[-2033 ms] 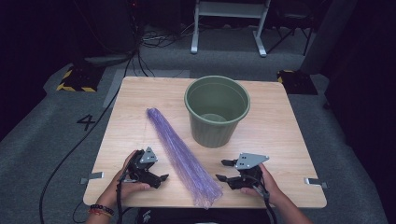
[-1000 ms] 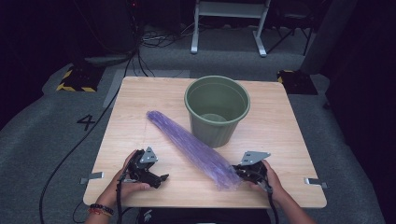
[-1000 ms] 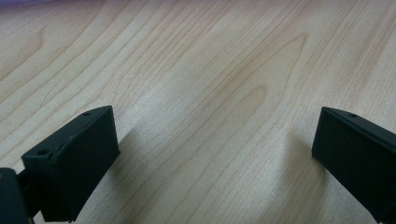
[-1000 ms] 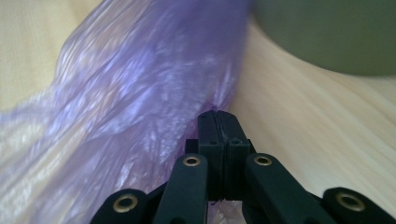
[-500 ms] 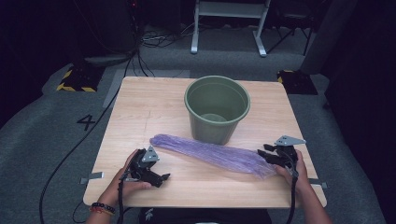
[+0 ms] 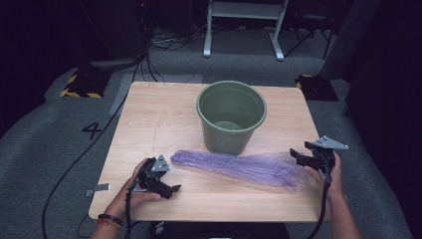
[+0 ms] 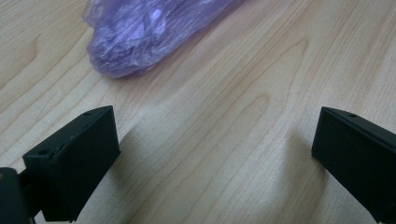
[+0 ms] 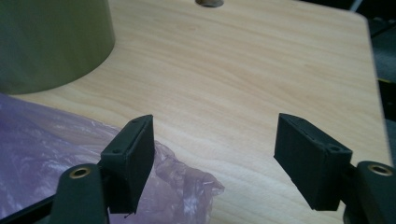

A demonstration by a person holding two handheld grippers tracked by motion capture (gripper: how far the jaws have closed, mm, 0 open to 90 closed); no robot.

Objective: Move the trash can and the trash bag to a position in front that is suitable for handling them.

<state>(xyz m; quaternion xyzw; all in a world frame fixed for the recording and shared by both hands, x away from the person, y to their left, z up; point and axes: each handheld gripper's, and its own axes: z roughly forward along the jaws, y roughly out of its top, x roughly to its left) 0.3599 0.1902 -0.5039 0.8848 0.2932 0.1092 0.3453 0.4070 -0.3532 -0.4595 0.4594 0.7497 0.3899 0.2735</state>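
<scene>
A long purple plastic bag lies flat across the wooden table, just in front of a green bucket. My left gripper rests open on the table near the bag's left end, with bare wood between its jaws. My right gripper is at the bag's right end by the table's right edge. Its jaws have just been opening and now stand open. The bag's crumpled end lies under and beside one jaw, not pinched. The bucket's wall rises at upper left.
The bucket stands upright mid-table, its mouth open. Bare wood lies to the left of and behind the bucket. Cables trail over the grey floor at left, and white stand legs stand beyond the table.
The right gripper swung the bag's near end to the right, so the bag now lies across the table, then let go and opened. The left gripper stayed put.
</scene>
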